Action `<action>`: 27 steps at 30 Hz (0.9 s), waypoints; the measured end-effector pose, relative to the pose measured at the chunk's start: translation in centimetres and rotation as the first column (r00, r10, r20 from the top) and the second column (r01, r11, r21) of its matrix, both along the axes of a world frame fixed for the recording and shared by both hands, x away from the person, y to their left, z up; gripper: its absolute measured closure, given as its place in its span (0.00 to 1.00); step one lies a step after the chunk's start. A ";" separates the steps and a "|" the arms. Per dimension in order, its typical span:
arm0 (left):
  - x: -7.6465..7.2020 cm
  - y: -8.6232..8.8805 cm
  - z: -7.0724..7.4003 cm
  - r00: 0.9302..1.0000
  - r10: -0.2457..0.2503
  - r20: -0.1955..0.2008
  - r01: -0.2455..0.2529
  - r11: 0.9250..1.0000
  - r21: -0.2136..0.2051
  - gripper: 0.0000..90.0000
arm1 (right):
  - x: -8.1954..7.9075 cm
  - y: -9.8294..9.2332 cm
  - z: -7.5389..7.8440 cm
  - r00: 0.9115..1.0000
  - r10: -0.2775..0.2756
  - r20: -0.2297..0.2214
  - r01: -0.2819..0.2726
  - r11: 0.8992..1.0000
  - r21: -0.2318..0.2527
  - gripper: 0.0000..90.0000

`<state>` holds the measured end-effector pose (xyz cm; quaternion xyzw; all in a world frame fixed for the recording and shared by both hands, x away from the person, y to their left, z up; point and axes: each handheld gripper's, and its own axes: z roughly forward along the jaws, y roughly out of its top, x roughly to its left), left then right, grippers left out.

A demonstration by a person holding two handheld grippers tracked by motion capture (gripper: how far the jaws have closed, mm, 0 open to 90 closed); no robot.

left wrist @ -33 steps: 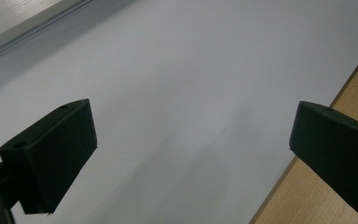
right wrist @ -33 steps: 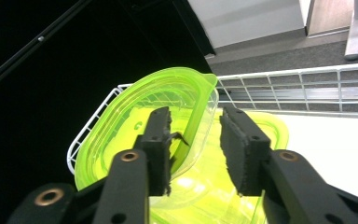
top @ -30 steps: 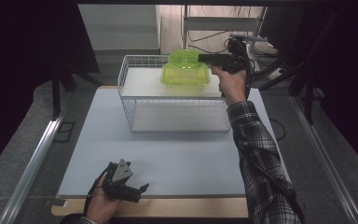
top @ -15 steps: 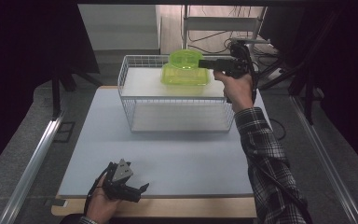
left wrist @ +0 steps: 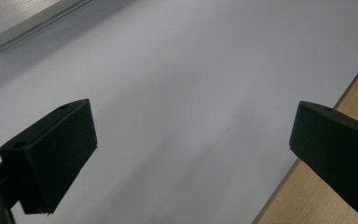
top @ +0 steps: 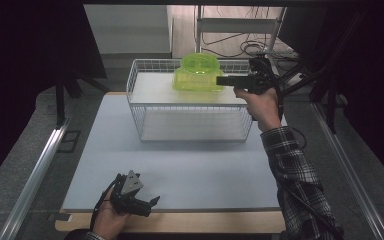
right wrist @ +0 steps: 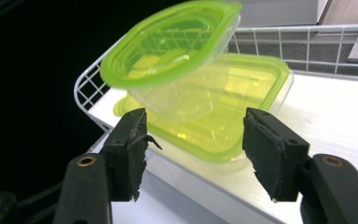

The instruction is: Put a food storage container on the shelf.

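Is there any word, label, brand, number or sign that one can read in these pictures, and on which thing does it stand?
None can be read.
Green-lidded containers: no label or print visible on lids or walls.
Wire basket: no tag visible.
Right tongs and left tongs: plain black pads, no marking.
White table mat: blank.

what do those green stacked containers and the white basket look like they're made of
Green containers: likely thin glossy plastic; they are see-through, with highlights on the lids. White basket: probably coated or painted metal wire, going by its thin white grid of rods; the coating cannot be told for sure.
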<state>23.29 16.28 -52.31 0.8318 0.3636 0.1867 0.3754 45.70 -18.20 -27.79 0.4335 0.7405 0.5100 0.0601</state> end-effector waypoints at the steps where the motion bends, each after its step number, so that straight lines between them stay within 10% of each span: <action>1: 0.0 0.0 0.0 1.000 0.002 0.000 -0.002 1.000 -0.001 0.00 | -0.1 0.0 -0.1 1.000 0.005 0.000 -0.005 1.000 -0.009 0.44; 27: 0.0 0.0 0.0 1.000 0.002 -0.001 -0.002 1.000 0.001 0.00 | -2.8 -0.2 -3.3 0.997 0.073 0.020 -0.070 0.992 -0.106 0.24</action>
